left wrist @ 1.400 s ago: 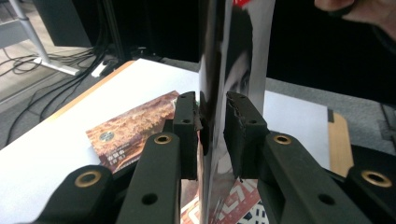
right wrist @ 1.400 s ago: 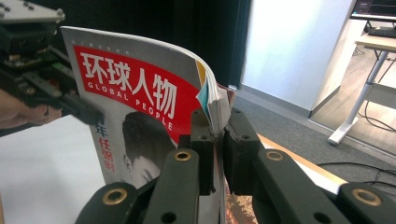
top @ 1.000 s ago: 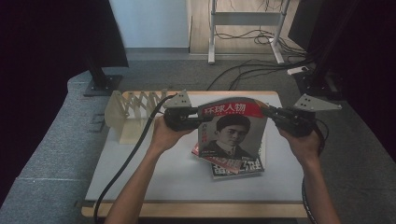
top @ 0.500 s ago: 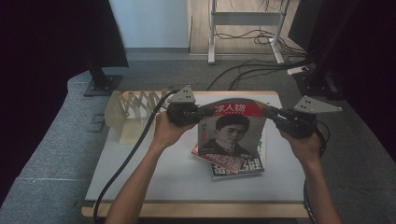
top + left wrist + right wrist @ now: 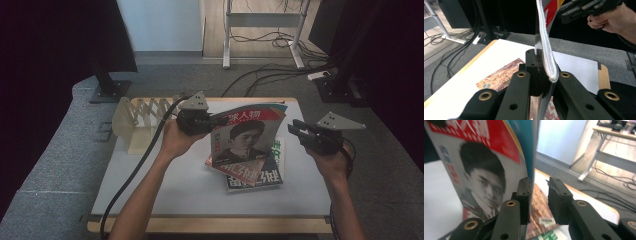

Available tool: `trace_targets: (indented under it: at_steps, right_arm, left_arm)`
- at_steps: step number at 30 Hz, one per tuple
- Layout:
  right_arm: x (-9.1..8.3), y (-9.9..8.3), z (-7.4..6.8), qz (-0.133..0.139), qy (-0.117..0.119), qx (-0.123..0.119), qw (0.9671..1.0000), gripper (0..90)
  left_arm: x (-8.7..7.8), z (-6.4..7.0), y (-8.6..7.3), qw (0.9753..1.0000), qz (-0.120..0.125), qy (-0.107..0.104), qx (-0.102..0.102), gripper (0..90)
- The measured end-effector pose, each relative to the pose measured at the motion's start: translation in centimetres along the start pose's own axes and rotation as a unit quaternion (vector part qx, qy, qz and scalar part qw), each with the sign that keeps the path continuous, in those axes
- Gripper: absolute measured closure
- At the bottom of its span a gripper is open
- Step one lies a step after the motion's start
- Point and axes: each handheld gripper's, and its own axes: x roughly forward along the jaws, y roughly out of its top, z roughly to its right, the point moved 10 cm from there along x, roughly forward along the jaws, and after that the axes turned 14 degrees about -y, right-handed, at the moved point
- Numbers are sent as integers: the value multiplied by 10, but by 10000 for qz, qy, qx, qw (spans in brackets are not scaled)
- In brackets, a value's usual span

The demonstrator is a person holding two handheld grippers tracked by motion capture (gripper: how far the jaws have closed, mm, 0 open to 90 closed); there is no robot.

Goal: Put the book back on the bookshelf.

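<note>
The magazine [image 5: 245, 135] stands lifted above the stack of magazines [image 5: 252, 172] on the table [image 5: 165, 185]. Left of that stack, the left gripper [image 5: 207, 120] is clamped on the magazine's edge. Right of it, the right gripper [image 5: 295, 131] hangs with jaws parted, holding nothing.

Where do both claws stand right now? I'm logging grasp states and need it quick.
Left claw: shut on the raised magazine, clamping its edge.
Right claw: open, jaws apart beside the magazine's other edge, gripping nothing.
</note>
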Motion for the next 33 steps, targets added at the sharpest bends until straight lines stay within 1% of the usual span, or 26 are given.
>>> trace_targets:
  at_steps: [5, 6, 7, 12, 13, 14, 15, 19, 20, 21, 22, 24, 25, 28, 29, 30, 33]
  right_arm:
    - [7, -27, 5, -336, -152, 33, 9993, 581]
    - [7, -27, 5, -336, -152, 33, 9993, 581]
    - [10, -39, 9, -488, -305, 19, 9983, 537]
    - [13, -62, 15, -765, -501, 134, 9957, 431]
    - [13, -62, 15, -765, -501, 134, 9957, 431]
    - [15, -72, 17, -876, -625, 172, 9940, 375]
    - [16, -77, 18, -929, -660, 177, 9933, 355]
    - [18, -93, 19, -1040, -785, 237, 9912, 267]
    - [18, -93, 19, -1040, -785, 237, 9912, 267]
    - [21, -104, 19, -1138, -838, 257, 9896, 213]
    - [21, -108, 19, -1183, -847, 254, 9890, 201]
    - [24, -120, 19, -1319, -916, 237, 9867, 140]
    - [26, -128, 20, -1432, -971, 225, 9847, 132]
    - [29, -142, 20, -1577, -1053, 240, 9816, 123]
    - [29, -142, 20, -1577, -1053, 240, 9816, 123]
    - [30, -152, 20, -1658, -1083, 313, 9797, 86]
    - [31, -162, 21, -1724, -1122, 425, 9777, 40]
  left_arm:
    - [-3, 0, -1, 9999, -109, 24, -18, 862]
    - [-3, 0, -1, 9999, -109, 24, -18, 861]
    - [-3, 0, -2, 9999, -131, 33, -29, 861]
    - [-4, -1, -2, 9998, -176, 27, -83, 861]
    - [-4, -1, -2, 9998, -176, 27, -83, 861]
    - [-4, -1, -2, 9998, -188, 27, -96, 861]
    - [-3, -1, -1, 9997, -208, 42, -95, 861]
    - [-2, -1, 0, 9996, -273, 73, -73, 862]
    - [-1, -1, 0, 9995, -285, 88, -71, 862]
    - [0, -2, 1, 9994, -294, 117, -103, 863]
    - [0, -2, 1, 9994, -281, 138, -135, 863]
    - [0, -2, 1, 9994, -283, 152, -151, 863]
    - [0, -3, 1, 9993, -295, 186, -165, 863]
    - [0, -3, 2, 9992, -289, 209, -165, 864]
    - [0, -3, 2, 9992, -289, 209, -165, 864]
    - [1, -3, 2, 9992, -292, 216, -136, 864]
    - [1, -3, 2, 9993, -284, 253, -71, 865]
